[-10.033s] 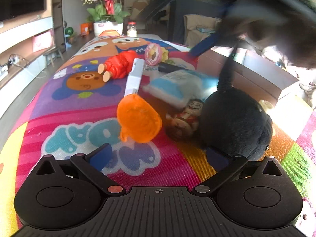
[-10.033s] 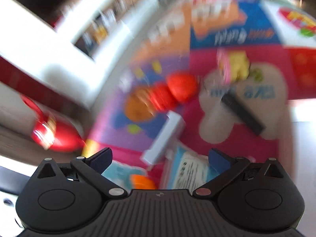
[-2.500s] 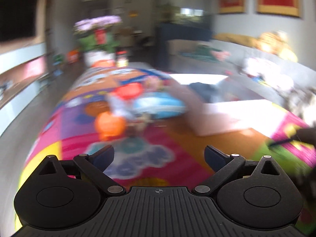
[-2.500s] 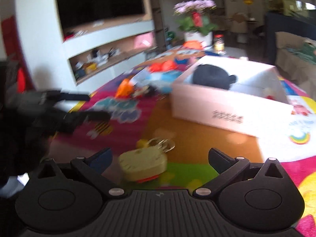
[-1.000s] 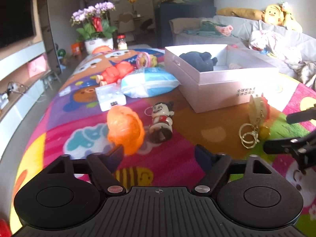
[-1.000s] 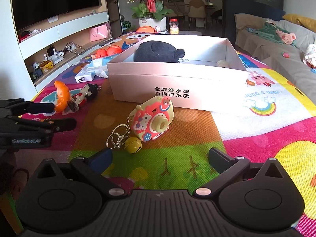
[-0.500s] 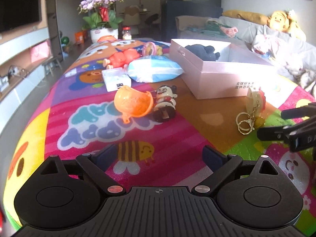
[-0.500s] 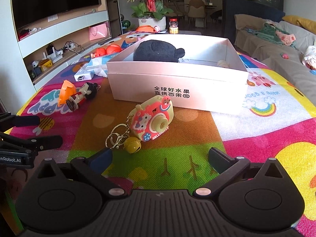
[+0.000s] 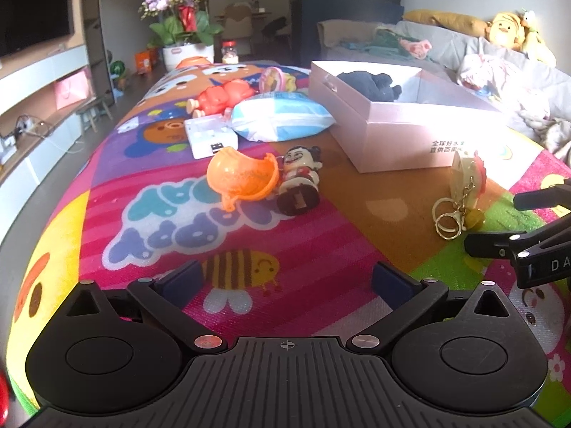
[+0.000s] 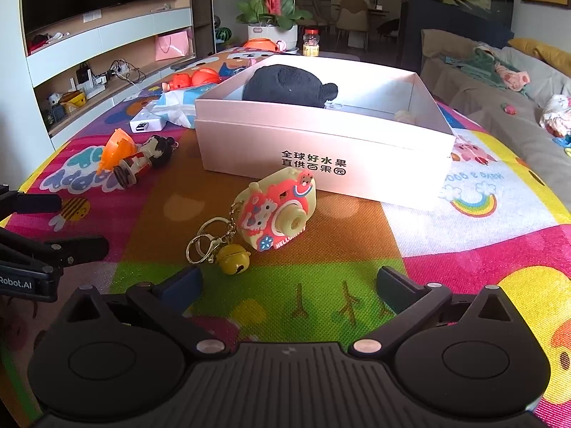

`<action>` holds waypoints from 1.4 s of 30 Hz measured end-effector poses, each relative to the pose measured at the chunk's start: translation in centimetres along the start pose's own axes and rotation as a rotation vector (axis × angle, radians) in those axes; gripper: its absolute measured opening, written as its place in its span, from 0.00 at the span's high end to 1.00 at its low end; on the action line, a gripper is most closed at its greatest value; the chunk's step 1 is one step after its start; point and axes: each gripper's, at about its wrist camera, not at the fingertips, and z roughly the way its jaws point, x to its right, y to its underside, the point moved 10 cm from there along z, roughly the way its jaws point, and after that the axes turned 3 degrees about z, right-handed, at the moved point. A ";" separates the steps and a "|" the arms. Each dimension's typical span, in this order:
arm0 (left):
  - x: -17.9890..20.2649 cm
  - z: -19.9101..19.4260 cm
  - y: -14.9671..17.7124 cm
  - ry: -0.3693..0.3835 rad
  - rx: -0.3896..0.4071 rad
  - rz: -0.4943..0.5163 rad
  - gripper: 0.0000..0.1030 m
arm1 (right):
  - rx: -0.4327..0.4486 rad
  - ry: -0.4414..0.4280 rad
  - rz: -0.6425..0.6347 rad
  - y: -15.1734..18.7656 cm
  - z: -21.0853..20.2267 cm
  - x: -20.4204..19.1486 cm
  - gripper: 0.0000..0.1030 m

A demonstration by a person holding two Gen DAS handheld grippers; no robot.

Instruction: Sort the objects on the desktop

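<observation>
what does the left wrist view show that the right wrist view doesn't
Only the left wrist view shows the round pink-rimmed toy behind the blue-and-white soft pack.

Only the right wrist view shows the face of the pink toy camera keychain and the small cream object inside the box.

Both show the pink cardboard box holding the black plush toy, the orange plastic half-shell and the little red-and-white figurine.

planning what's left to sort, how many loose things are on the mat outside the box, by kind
Toys: 4: toy camera keychain, clown figurine, orange plastic piece, red doll
Round pink item: 1
Tissue pack: 1
White power strip: 1
Total: 7
</observation>
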 end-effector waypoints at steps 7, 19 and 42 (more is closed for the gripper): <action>0.1 0.0 -0.1 -0.013 -0.010 0.005 0.00 | 0.001 -0.017 0.011 0.0 -0.1 0.3 0.00; 0.2 0.1 -0.4 0.003 -0.036 0.009 0.00 | -0.009 -0.031 -0.008 0.2 -0.2 0.2 0.00; -4.6 -1.4 -6.2 -0.011 0.201 -0.129 0.00 | 0.018 -0.258 -0.029 -5.3 -0.2 -4.3 0.07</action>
